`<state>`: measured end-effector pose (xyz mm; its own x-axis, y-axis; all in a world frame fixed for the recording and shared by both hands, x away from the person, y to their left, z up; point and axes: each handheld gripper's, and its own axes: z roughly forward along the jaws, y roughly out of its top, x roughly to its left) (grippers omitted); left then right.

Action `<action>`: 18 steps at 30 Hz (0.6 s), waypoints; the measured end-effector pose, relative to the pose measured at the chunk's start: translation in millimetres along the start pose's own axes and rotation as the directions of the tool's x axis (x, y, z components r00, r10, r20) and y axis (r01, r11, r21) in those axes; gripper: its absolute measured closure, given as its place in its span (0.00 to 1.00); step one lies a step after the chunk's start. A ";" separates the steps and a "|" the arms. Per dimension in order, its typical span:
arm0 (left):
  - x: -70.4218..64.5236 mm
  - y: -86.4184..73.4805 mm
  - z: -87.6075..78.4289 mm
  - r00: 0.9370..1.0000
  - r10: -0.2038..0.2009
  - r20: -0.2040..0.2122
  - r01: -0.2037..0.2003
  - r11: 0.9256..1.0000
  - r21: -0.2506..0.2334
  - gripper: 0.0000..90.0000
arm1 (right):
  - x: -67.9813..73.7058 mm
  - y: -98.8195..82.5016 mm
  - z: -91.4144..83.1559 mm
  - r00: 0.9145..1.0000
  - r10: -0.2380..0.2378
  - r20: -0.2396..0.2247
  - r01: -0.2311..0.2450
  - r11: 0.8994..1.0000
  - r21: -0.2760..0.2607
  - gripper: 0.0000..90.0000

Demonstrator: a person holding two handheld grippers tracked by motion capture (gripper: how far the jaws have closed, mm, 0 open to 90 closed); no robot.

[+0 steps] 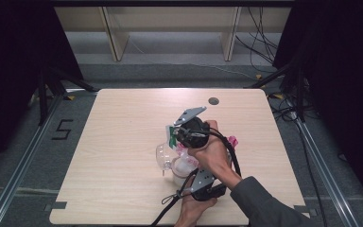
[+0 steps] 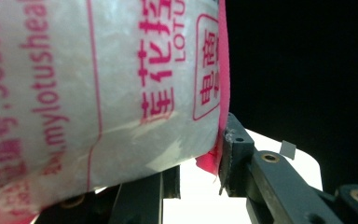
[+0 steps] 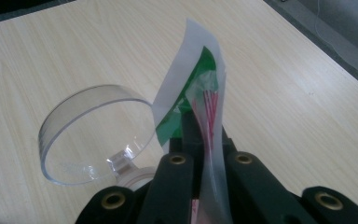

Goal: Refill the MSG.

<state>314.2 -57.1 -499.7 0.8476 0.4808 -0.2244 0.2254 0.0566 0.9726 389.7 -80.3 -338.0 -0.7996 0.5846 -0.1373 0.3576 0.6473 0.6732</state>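
Right gripper (image 3: 200,140) clamps bag (image 3: 200,93) top; left gripper (image 2: 191,177) clamps bag's pink edge; table (image 1: 123,118) open beyond.

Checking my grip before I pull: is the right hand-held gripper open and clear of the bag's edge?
No, the right hand-held gripper has its jaws closed on the plastic bag's edge, which stands up between them.

Pale wood table (image 1: 123,142), dark round hole (image 1: 213,100) near far edge; clear plastic container (image 1: 163,158) on top.
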 end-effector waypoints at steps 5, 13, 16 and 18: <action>-0.1 0.4 -0.2 1.000 0.003 0.001 -0.003 1.000 -0.002 0.81 | 0.6 0.4 -0.6 1.000 -0.003 -0.001 0.003 1.000 -0.001 1.00; 0.5 0.8 -0.6 1.000 0.000 0.004 0.000 1.000 -0.002 0.81 | 3.5 1.5 0.5 1.000 0.004 -0.005 -0.004 1.000 -0.002 1.00; 0.3 0.8 -1.0 1.000 -0.001 0.006 0.001 1.000 -0.006 0.81 | 4.1 2.4 1.1 1.000 -0.013 -0.014 0.013 1.000 0.007 1.00; 0.5 1.1 -1.1 1.000 -0.002 0.004 0.002 1.000 -0.006 0.81 | 5.3 2.3 2.0 1.000 -0.003 -0.007 0.003 1.000 0.009 1.00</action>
<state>314.3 -55.8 -498.7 0.8492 0.4770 -0.2266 0.2242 0.0629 0.9725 387.3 -74.7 -338.6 -0.8039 0.5794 -0.1340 0.3600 0.6534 0.6659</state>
